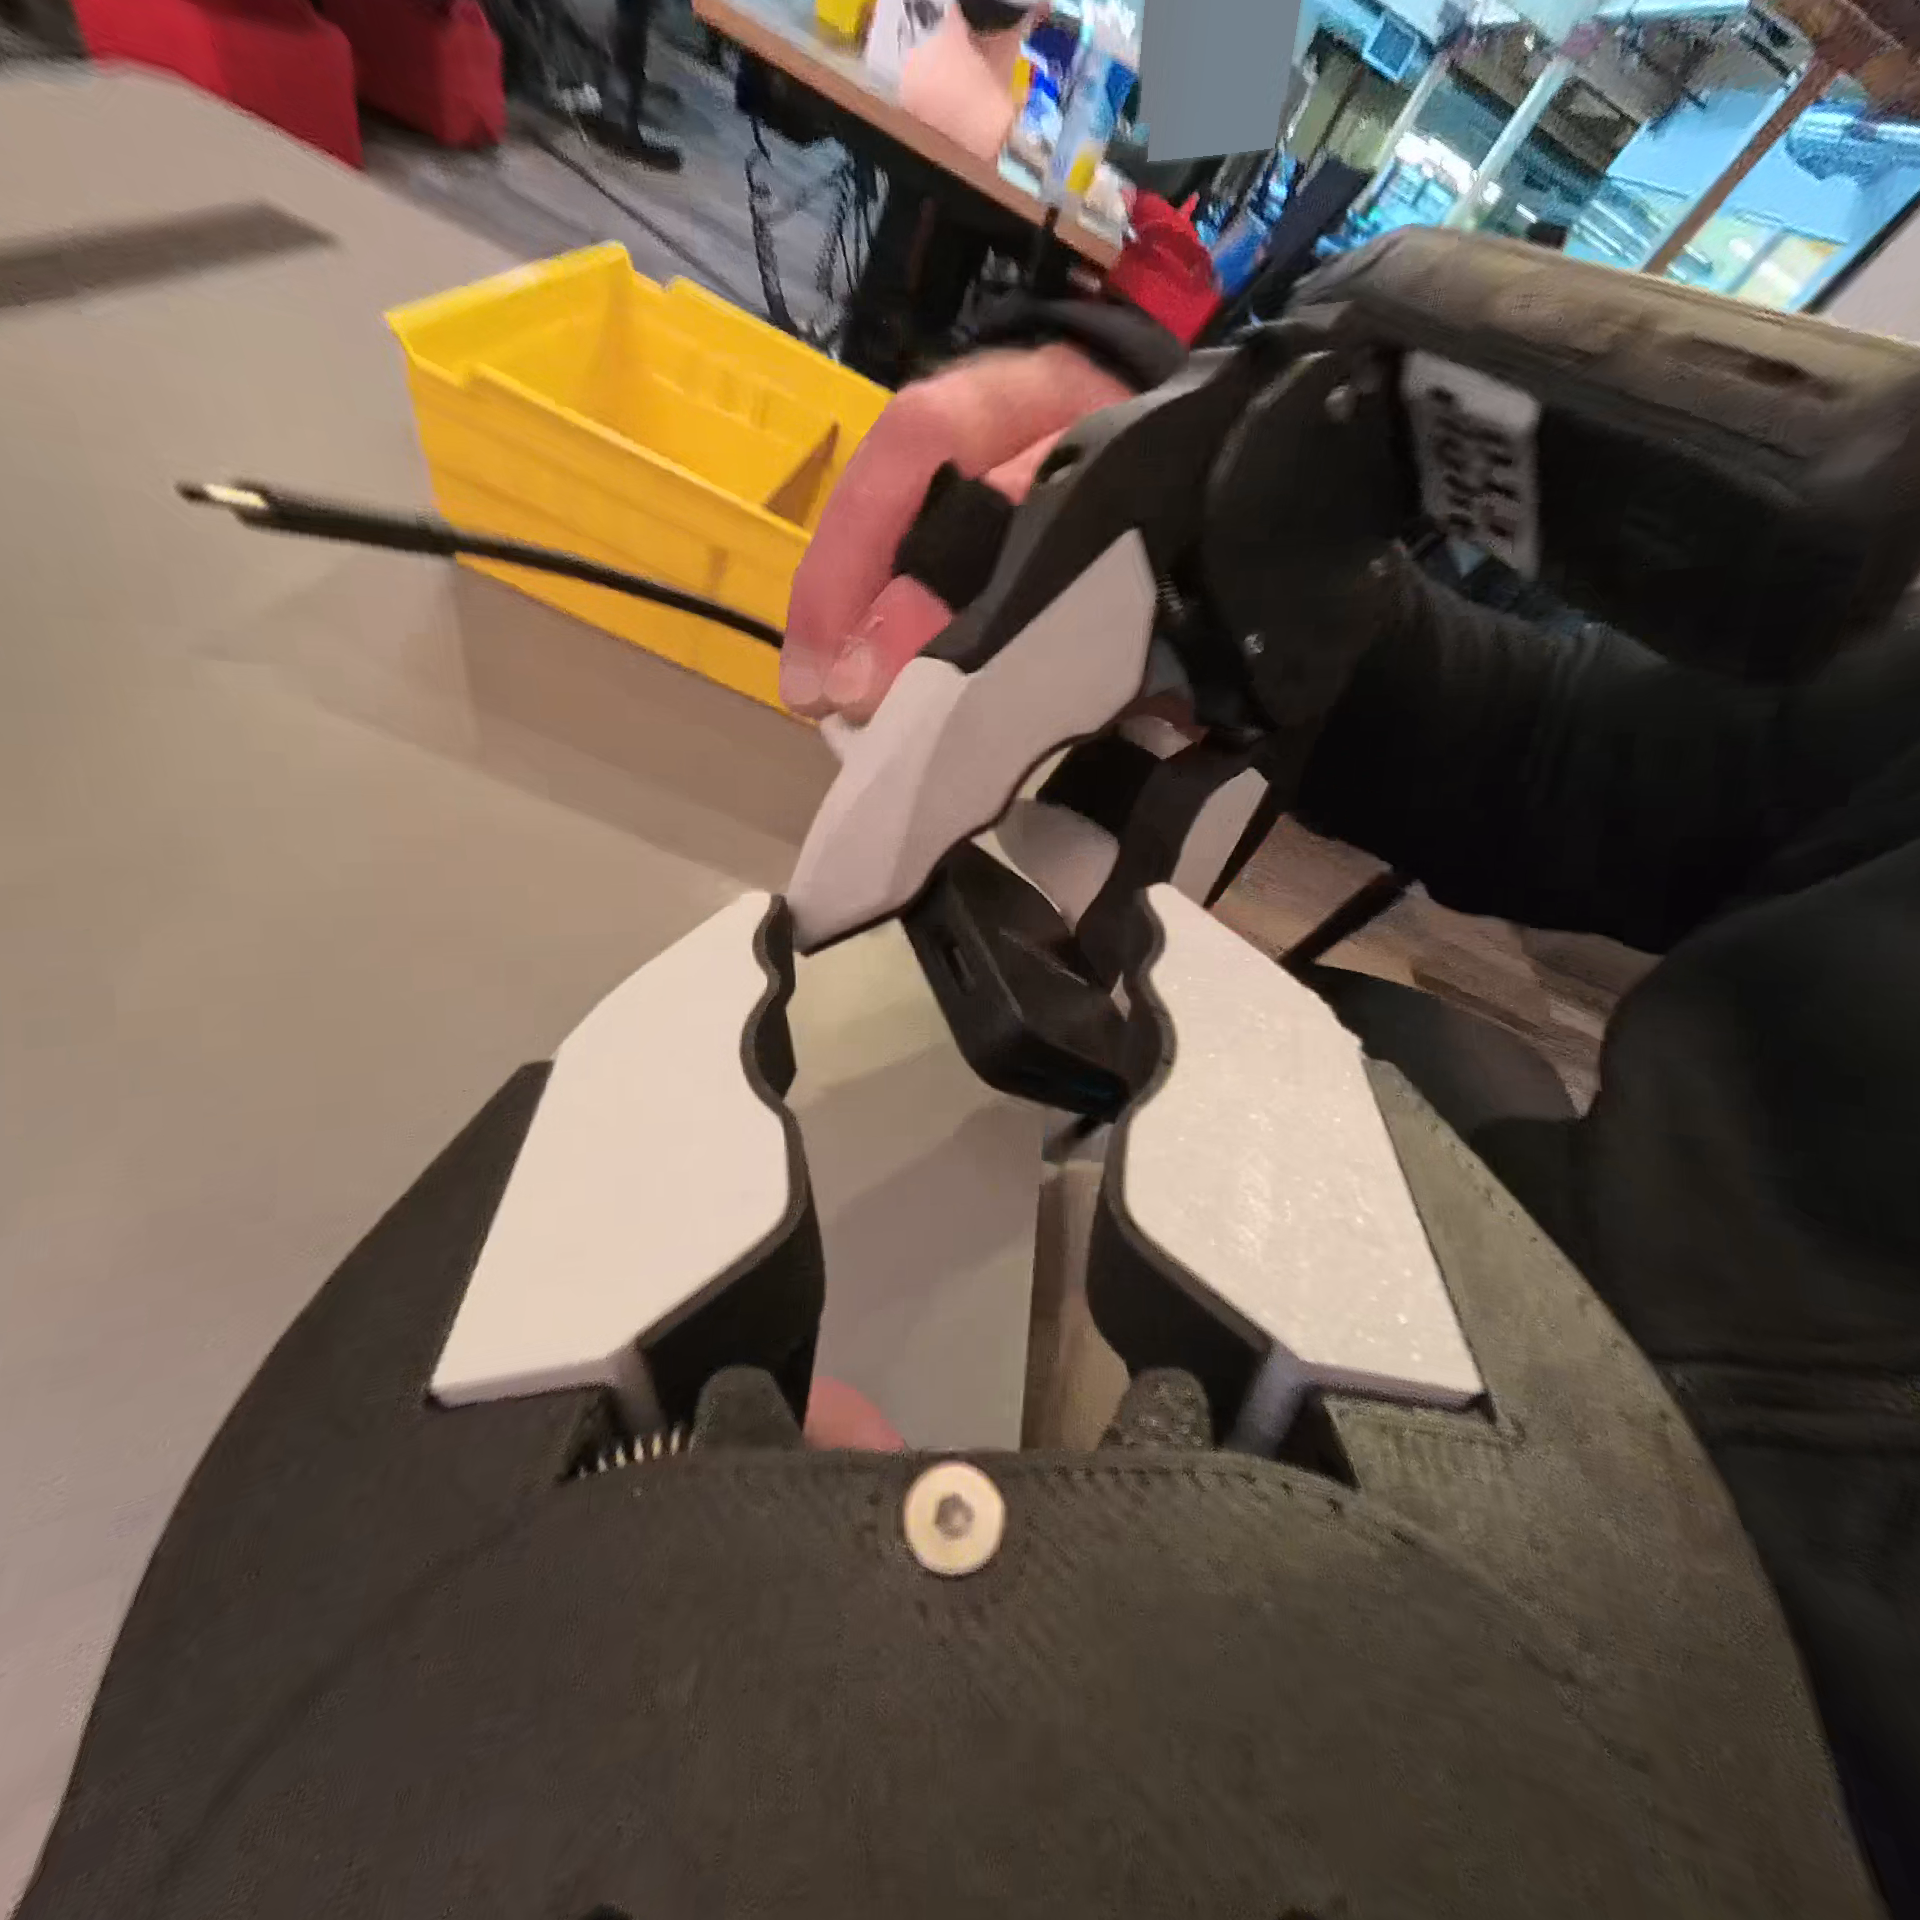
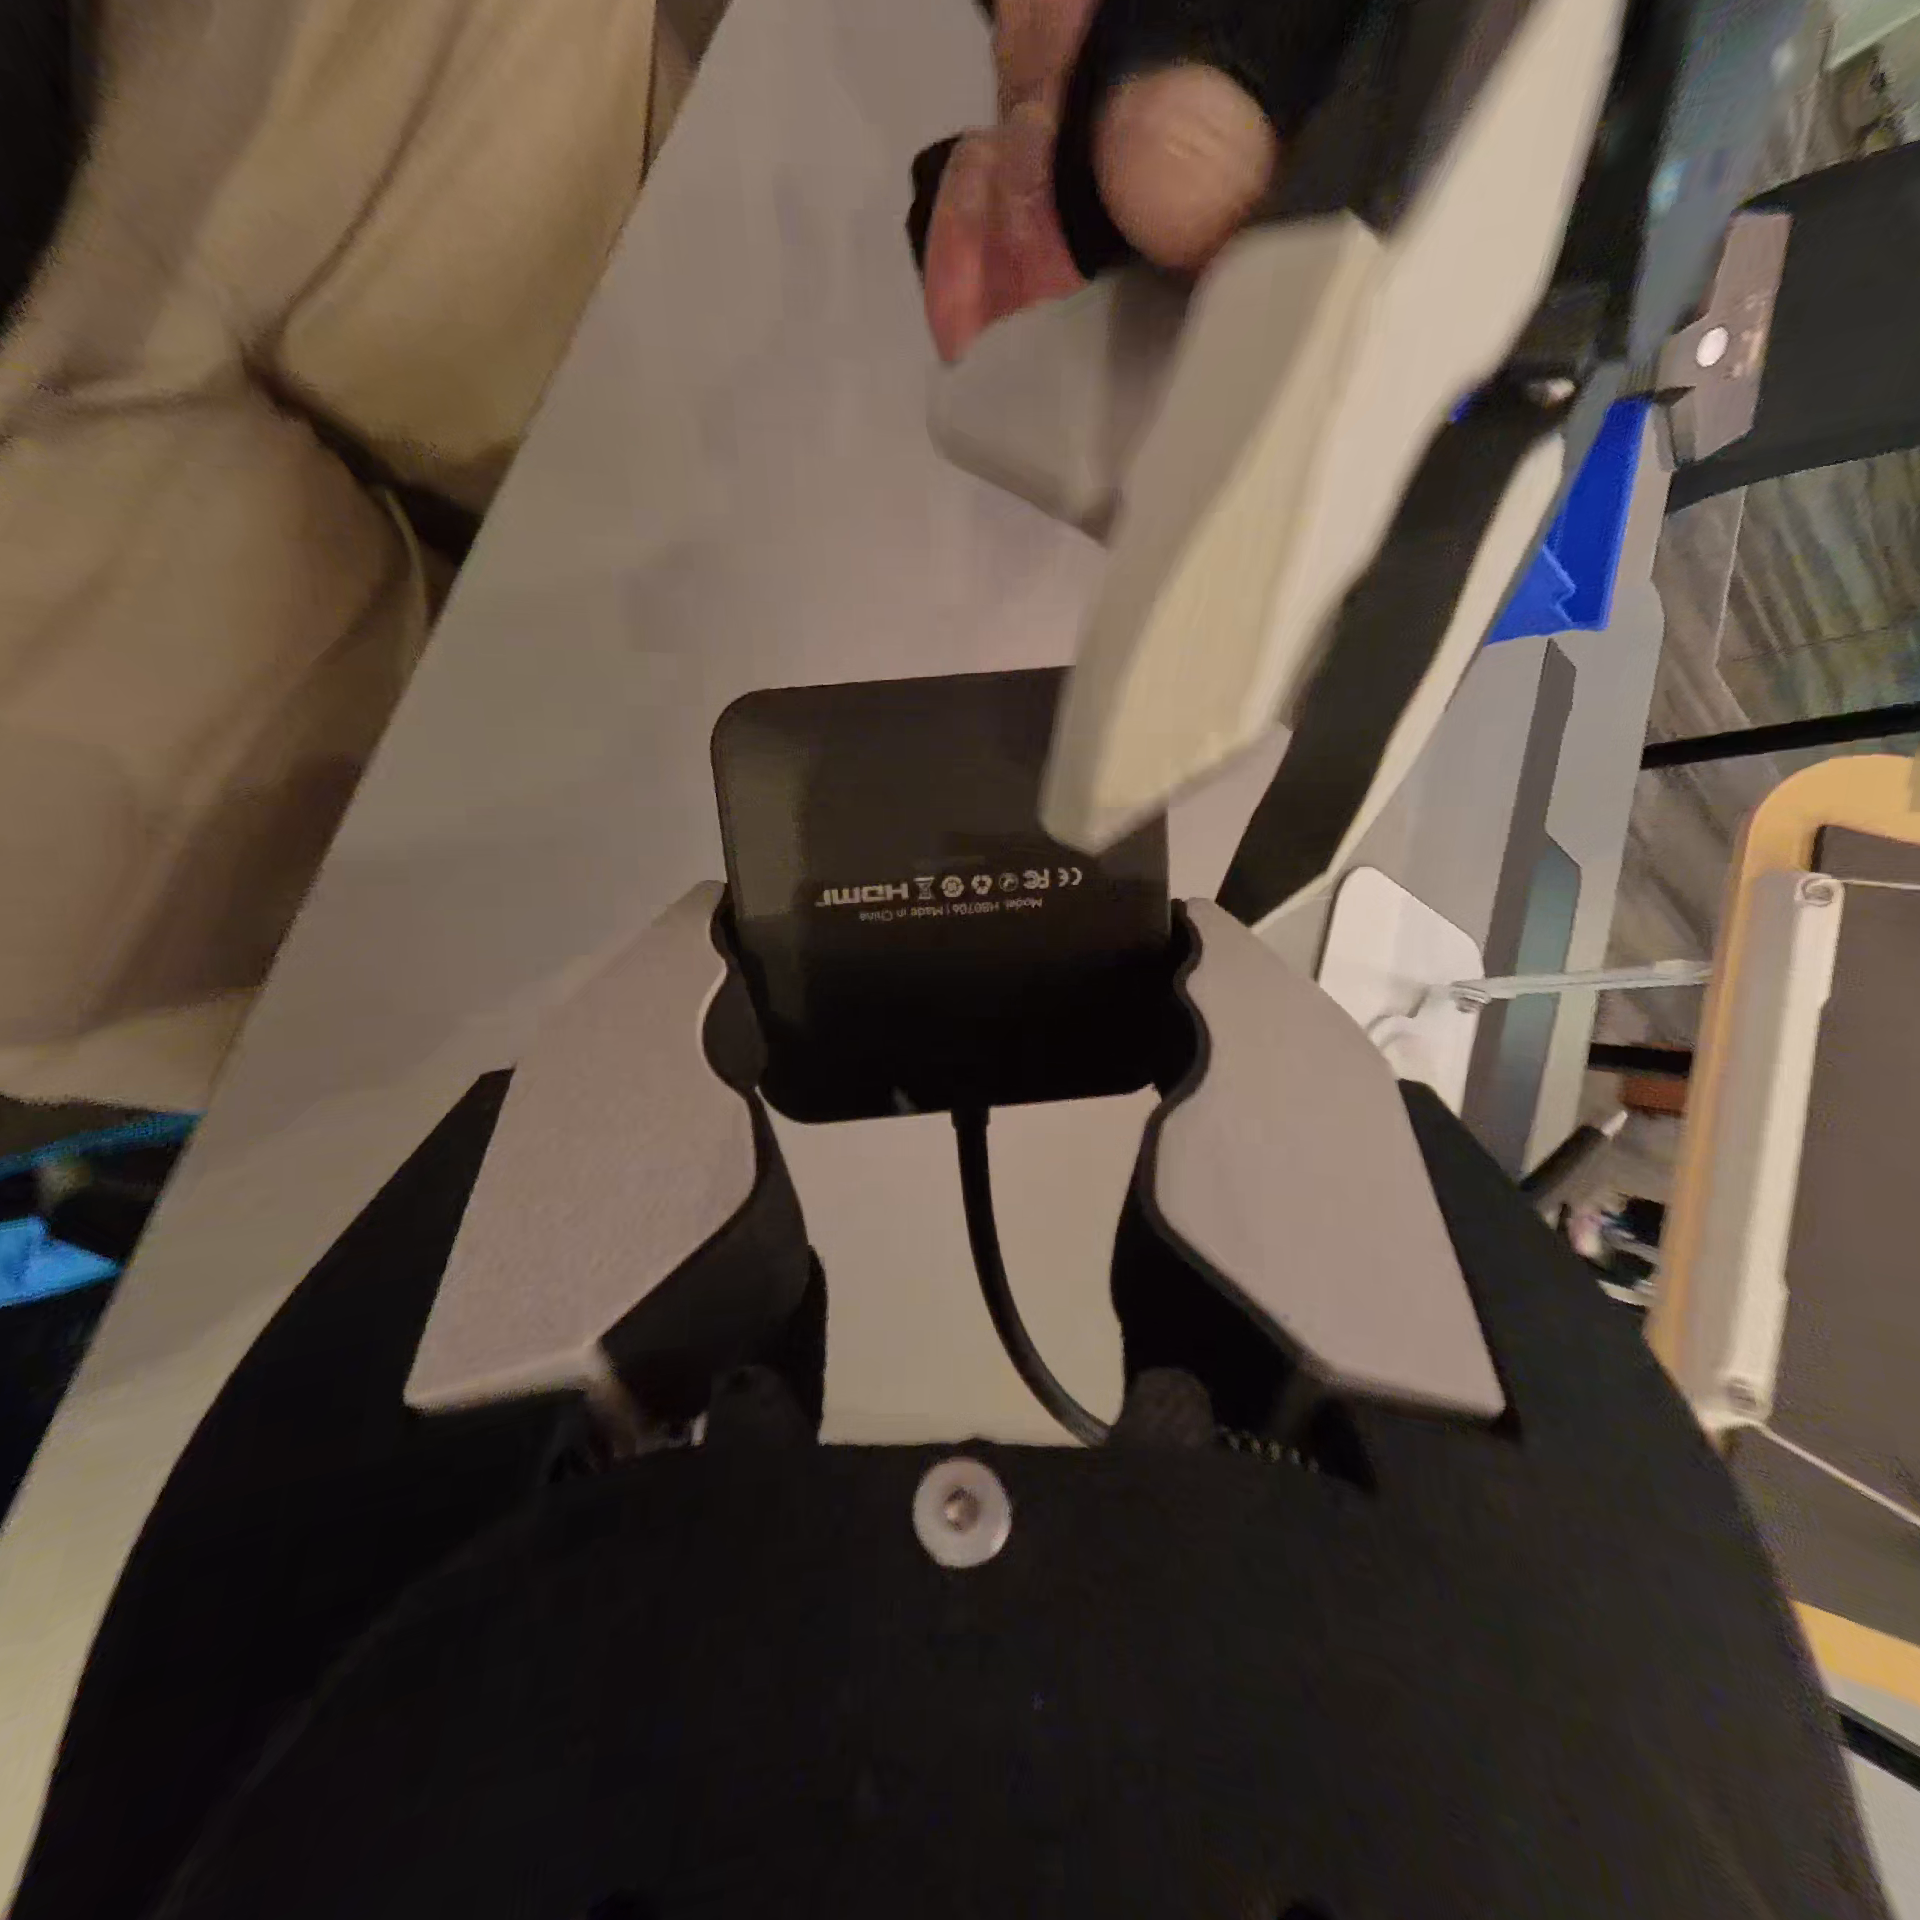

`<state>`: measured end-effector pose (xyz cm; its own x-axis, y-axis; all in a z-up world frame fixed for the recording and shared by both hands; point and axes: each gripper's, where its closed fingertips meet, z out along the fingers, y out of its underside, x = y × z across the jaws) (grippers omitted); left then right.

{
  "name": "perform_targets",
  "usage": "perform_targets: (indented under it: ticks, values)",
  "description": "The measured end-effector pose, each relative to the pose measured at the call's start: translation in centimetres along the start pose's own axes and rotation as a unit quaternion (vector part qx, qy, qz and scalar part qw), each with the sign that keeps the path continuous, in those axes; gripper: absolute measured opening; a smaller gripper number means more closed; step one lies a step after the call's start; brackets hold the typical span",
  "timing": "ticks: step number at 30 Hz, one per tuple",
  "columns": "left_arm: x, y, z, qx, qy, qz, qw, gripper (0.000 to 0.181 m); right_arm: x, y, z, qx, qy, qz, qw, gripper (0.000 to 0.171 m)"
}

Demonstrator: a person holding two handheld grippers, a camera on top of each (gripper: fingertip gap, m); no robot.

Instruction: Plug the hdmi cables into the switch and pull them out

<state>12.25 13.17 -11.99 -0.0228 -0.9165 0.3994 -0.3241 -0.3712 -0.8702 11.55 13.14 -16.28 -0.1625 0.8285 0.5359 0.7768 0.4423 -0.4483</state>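
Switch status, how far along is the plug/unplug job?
Done: right gripper has the switch clamped by its sides. In hand: left gripper is open at the switch, holding nothing. Left: a loose cable end sticks out over the table unplugged; whether any plug cycle happened can't be told.

Left fingers (image 1: pixel 961 997) apart, right (image 2: pixel 951 966) clamped.

Right gripper (image 1: pixel 883 914) clamps the black switch (image 1: pixel 1013 997) between left gripper's (image 1: pixel 961 977) spread fingers.
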Motion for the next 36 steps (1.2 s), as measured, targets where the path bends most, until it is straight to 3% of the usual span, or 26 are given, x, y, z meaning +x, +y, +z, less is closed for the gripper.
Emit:
perform_targets:
  ticks: [3,9,11,13,17,21,27,31,36]
  values:
    - [-1.3,0.5,-0.1,-0.009,-0.011,-0.035,0.999,0.038,-0.3,0.3,0.5,-0.037,0.006,-0.042,0.998,0.073]
    - [-1.4,2.6,0.1,-0.048,0.001,-0.077,0.996,0.051,0.8,1.0,0.3,-0.066,0.053,-0.058,0.995,0.073]
    - [-0.9,2.7,0.5,-0.054,0.018,-0.081,0.995,0.04,0.7,0.8,0.6,-0.078,0.054,-0.082,0.992,0.073]
    - [-0.3,2.9,0.9,-0.074,0.035,-0.068,0.994,0.018,0.7,0.9,0.9,-0.1,0.056,-0.109,0.987,0.073]
    - [-1.1,2.5,0.9,-0.058,0.008,-0.071,0.996,0.014,1.8,1.5,0.5,-0.128,0.096,-0.113,0.981,0.077]
    - [-2.5,1.5,0.2,0.008,-0.032,-0.094,0.995,0.014,3.8,1.5,-1.3,-0.125,0.166,-0.037,0.977,0.084]
    - [-4.0,-1.5,-2.0,0.197,-0.061,-0.15,0.967,0.014,3.9,1.5,-1.3,-0.089,0.211,0.172,0.958,0.09]
    - [-3.3,-1.6,-1.3,0.233,-0.075,-0.143,0.959,0.014,4.5,2.0,-0.1,-0.088,0.237,0.228,0.94,0.101]
    - [-1.9,-1.9,-0.1,0.244,-0.085,-0.122,0.958,0.014,5.4,2.2,0.7,-0.071,0.252,0.249,0.932,0.086]
